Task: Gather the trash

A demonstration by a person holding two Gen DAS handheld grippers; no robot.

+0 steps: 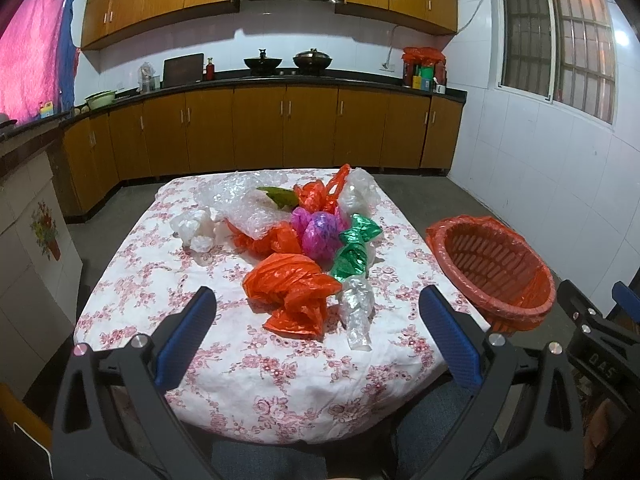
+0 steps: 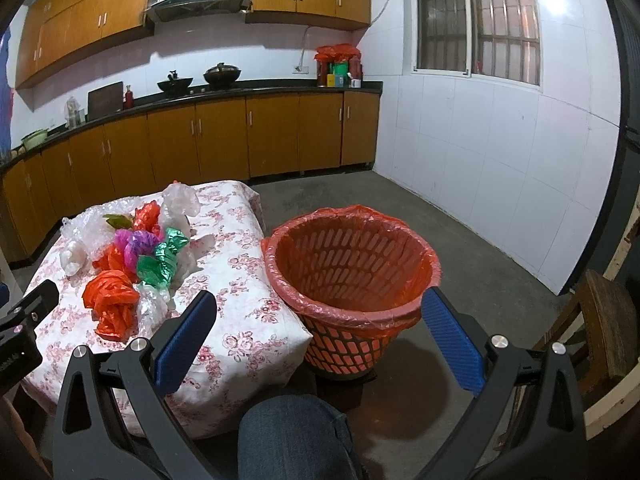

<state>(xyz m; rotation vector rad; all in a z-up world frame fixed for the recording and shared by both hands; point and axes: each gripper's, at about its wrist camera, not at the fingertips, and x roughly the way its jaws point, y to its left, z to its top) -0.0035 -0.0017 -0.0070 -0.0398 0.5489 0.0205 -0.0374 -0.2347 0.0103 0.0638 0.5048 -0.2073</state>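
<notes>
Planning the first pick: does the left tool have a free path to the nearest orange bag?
Probably yes: the left tool is open, the orange bag lies just ahead, nothing between.

Hand-held two-finger tools and the operator's clothing.
Left tool and right tool: black angular frames, blue textured finger pads, silver round screws; white "D45" marking at 3 o'clock; blue denim trousers.
</notes>
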